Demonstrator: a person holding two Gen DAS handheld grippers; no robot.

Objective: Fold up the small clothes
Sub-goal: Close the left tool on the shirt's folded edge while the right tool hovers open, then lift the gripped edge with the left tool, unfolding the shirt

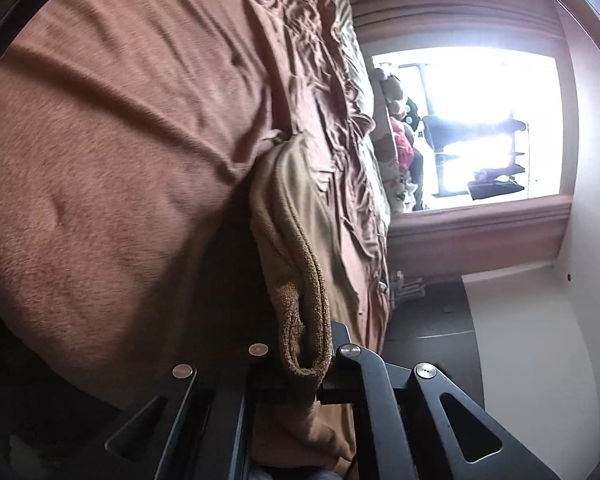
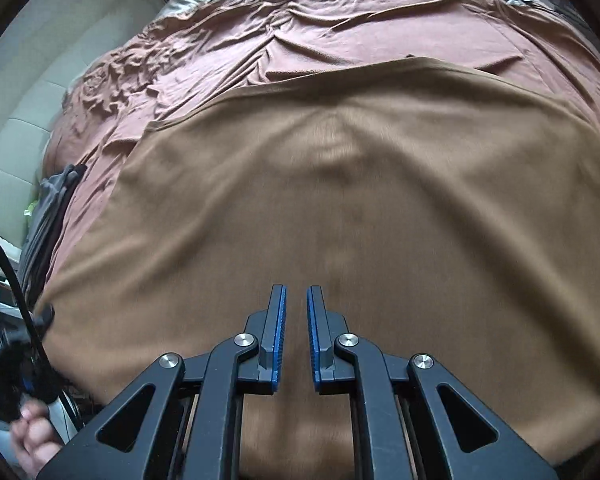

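1. Because a fold needs a lifted edge, the left gripper (image 1: 300,364) clamps the brown garment's (image 2: 340,208) thick hem, probably several layers.
2. The garment lies spread on the bedsheet (image 2: 300,32).
3. The right gripper (image 2: 297,336) hangs above it, nearly closed, gripping nothing.

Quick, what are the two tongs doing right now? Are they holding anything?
Left tongs: closed, pinching a folded edge of the brown garment.
Right tongs: nearly shut, a narrow gap between the blue pads, holding nothing, above the garment.
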